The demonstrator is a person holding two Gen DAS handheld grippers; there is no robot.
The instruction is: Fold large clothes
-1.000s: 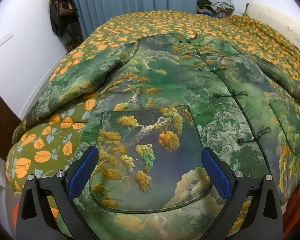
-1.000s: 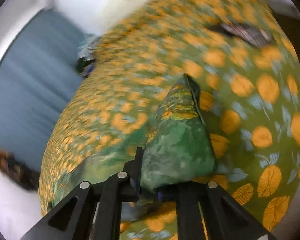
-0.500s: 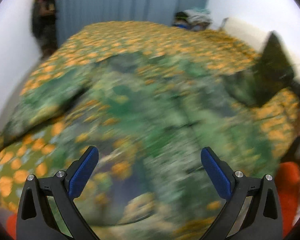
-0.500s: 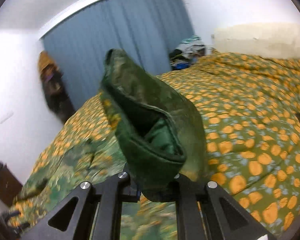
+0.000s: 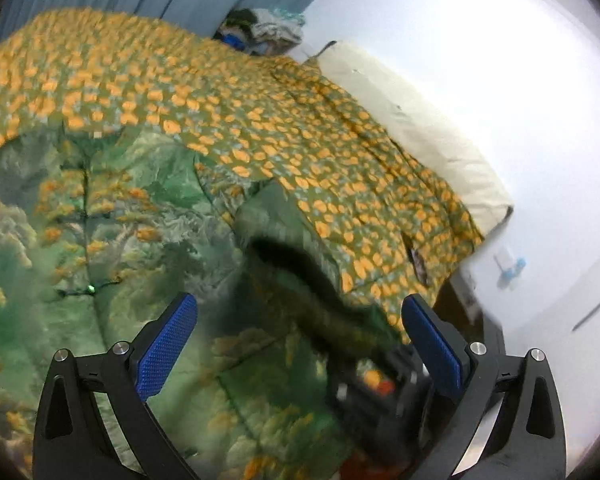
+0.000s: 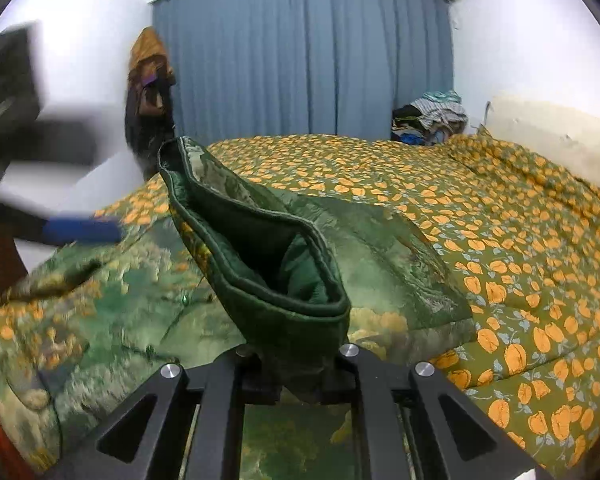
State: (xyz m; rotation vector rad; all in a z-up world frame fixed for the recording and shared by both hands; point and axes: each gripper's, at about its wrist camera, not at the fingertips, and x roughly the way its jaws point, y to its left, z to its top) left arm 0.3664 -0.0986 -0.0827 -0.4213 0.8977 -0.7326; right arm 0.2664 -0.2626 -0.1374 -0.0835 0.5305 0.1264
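A padded green jacket point(image 5: 100, 220) with a tree and cloud print lies flat on the bed, front up, its frog buttons in a line. My right gripper point(image 6: 296, 368) is shut on the jacket's sleeve point(image 6: 260, 248), near the cuff. The cuff stands up over the jacket body point(image 6: 140, 280), its dark green lining showing. My left gripper point(image 5: 300, 344) hangs open above the jacket's lower front with nothing between its blue pads. In the left wrist view the raised sleeve point(image 5: 296, 268) and my blurred right gripper point(image 5: 374, 384) are right in front. One blue pad point(image 6: 80, 231) of the left gripper shows blurred at the left.
A green bedspread point(image 6: 500, 240) with orange flowers covers the bed. Along its right side is a cream headboard cushion point(image 5: 412, 120). A blue curtain point(image 6: 300, 60) hangs behind. A pile of clothes point(image 6: 432, 116) lies at the far corner, and garments point(image 6: 148, 80) hang on the left wall.
My right gripper has rolled upright and carried the sleeve up off the bedspread and in over the jacket. My left gripper, still open, has risen and swung to the right.
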